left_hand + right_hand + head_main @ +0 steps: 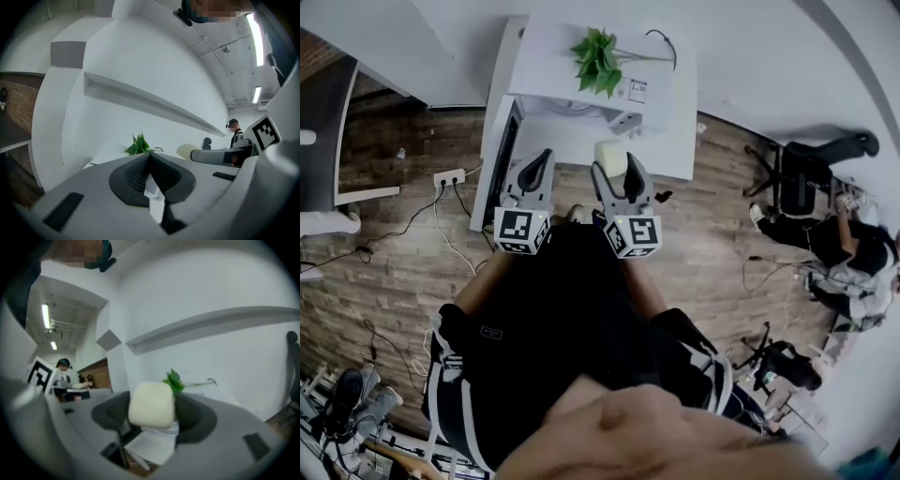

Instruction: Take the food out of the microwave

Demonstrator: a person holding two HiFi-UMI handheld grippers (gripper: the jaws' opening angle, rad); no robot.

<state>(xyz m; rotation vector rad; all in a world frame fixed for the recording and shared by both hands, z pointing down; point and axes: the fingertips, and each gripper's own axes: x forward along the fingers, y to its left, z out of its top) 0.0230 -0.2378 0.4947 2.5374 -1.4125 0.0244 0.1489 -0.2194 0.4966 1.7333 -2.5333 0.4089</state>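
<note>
From the head view, a white microwave [661, 122] stands ahead with its door [495, 164] swung open to the left and a green plant [598, 61] on top. My right gripper [619, 167] is shut on a pale cream block of food [610, 155], held in front of the microwave opening. In the right gripper view the food [152, 404] fills the space between the dark pads [194, 416]. My left gripper [542, 161] hangs beside it on the left. Its jaws [150, 159] meet at the tips with nothing between them. The food [187, 151] also shows in the left gripper view.
A power strip [448, 176] and loose cables lie on the wooden floor at left. A dark desk [328, 122] stands at far left. An office chair [811, 164] and a seated person [839, 248] are at right. A long wall shelf [150, 101] runs above.
</note>
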